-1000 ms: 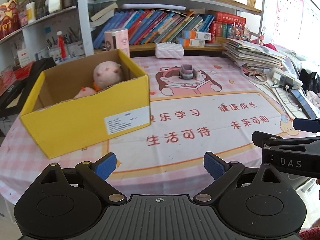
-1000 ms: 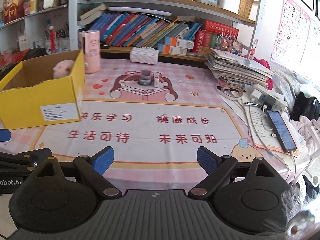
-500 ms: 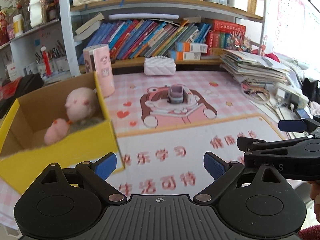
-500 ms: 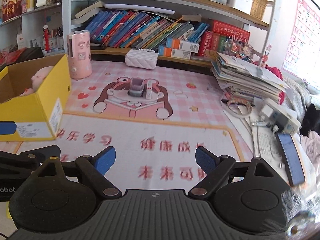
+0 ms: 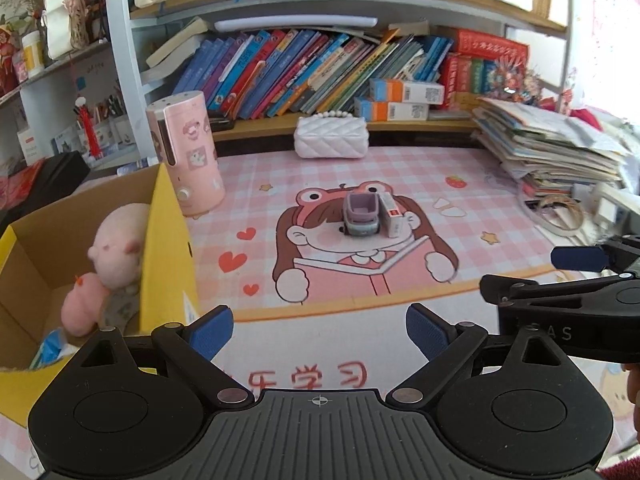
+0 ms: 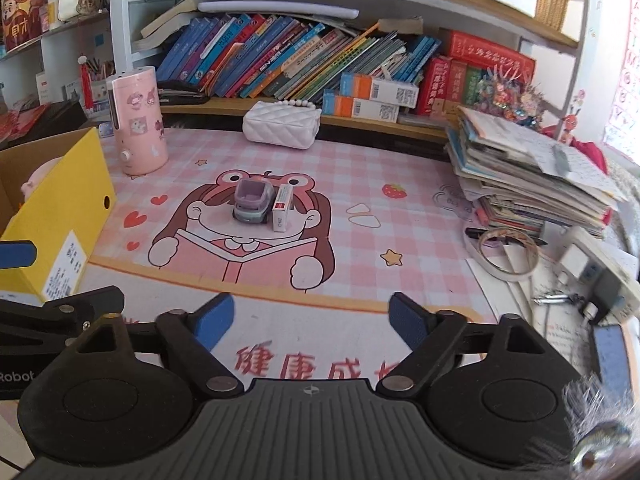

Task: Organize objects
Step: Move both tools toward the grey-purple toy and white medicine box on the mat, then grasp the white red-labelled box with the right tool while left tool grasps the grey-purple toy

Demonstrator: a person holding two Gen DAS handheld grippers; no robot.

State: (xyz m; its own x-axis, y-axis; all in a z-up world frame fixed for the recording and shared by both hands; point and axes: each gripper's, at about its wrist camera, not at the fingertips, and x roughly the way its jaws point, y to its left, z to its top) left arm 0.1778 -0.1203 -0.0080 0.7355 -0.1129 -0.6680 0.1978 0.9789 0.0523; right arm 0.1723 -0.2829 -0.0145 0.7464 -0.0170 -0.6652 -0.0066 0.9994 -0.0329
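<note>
At far left the yellow box (image 5: 168, 264) sits on the worktop (image 6: 400, 220), a pink plush toy (image 5: 116, 248) inside. Right of it, mid-worktop, a small purple toy truck (image 6: 250, 202) touches a little white carton (image 6: 282, 208). The left gripper (image 5: 318, 330) has its fingers wide apart, empty. The right gripper (image 6: 310, 316) is closing, nothing between its fingers.

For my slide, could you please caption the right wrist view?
Empty right gripper, jaws closing, faces toy truck on pink mat.
</note>
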